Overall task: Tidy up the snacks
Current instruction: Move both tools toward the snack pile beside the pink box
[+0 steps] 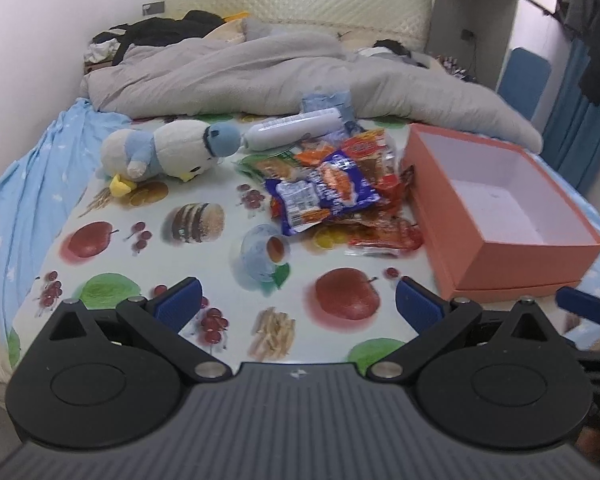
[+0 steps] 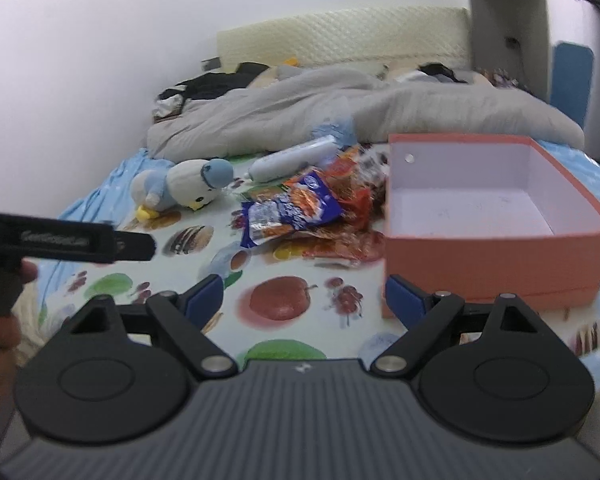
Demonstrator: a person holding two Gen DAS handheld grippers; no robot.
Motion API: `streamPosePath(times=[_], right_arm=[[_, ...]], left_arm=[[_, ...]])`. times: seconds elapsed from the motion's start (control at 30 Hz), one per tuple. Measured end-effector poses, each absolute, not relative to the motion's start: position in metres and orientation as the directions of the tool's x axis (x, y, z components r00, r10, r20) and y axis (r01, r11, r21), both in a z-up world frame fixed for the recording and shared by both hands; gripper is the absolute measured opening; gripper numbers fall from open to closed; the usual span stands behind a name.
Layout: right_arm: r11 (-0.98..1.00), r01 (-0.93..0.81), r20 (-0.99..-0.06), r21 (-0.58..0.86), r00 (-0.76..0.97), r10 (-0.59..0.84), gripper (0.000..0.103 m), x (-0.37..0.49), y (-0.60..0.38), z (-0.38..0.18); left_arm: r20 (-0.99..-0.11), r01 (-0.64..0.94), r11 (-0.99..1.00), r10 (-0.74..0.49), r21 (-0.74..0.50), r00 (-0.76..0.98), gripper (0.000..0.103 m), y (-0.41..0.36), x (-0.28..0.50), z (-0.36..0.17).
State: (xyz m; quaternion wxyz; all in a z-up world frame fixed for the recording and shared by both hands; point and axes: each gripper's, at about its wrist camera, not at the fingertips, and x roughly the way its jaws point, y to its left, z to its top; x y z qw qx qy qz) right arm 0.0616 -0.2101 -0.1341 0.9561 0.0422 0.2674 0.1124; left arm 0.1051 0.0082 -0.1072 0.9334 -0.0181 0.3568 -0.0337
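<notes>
A pile of snack packets [image 1: 332, 184] lies near the middle of the bed [image 1: 32, 184], on its fruit-printed cloth [image 1: 204, 280], just beside the left wall of an open orange box [image 1: 500, 256] that sits toward the bed's right edge. A blue-and-purple packet [image 2: 288, 208] tops the pile. A white tube [image 1: 292, 128] and a stuffed penguin [image 1: 168, 152] lie behind, before a rumpled grey duvet [image 1: 260, 72]. The left claw [image 1: 300, 306] stands wide with nothing in it; the right claw [image 2: 304, 294] likewise, near the box's front corner.
</notes>
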Motion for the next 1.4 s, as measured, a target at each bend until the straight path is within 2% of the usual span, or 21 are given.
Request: streamPosePath(times=[0.1, 0.17, 0.23, 0.57, 0.7, 1.17, 1.4], right_arm=[[0.961, -0.242, -0.500, 0.131, 0.821, 0.275, 0.089, 0.069, -0.199, -0.138], [0.957, -0.264, -0.506, 0.120, 0.813, 0.288, 0.074, 0.075, -0.189, -0.141], [0.952, -0.283, -0.513, 0.117, 0.803, 0.302, 0.071, 0.082, -0.180, -0.146], [0.938, -0.342, -0.569, 0.053, 0.762, 0.309, 0.040, 0.126, -0.136, -0.181], [0.942, -0.333, -0.605, 0.035, 0.743, 0.286, 0.035, 0.149, -0.125, -0.200], [0.970, -0.229, -0.619, -0.074, 0.774, 0.135, 0.034, 0.243, -0.134, -0.238], [0.968, -0.216, -0.612, -0.126, 0.785, 0.095, 0.032, 0.280, -0.133, -0.252]], left_arm=[[-0.671, 0.047, 0.998, -0.070, -0.052, 0.738, 0.103, 0.014, 0.120, -0.117], [-0.679, 0.041, 0.995, -0.090, -0.087, 0.729, 0.103, 0.024, 0.131, -0.124], [-0.685, 0.035, 0.993, -0.104, -0.115, 0.721, 0.103, 0.033, 0.141, -0.131], [-0.706, -0.008, 0.992, -0.086, -0.129, 0.703, 0.103, 0.069, 0.199, -0.176], [-0.702, -0.003, 0.985, -0.122, -0.174, 0.702, 0.103, 0.080, 0.221, -0.191], [-0.697, 0.064, 0.950, -0.268, -0.305, 0.665, 0.103, 0.068, 0.318, -0.236], [-0.704, 0.085, 0.939, -0.308, -0.334, 0.640, 0.095, 0.058, 0.354, -0.254]])
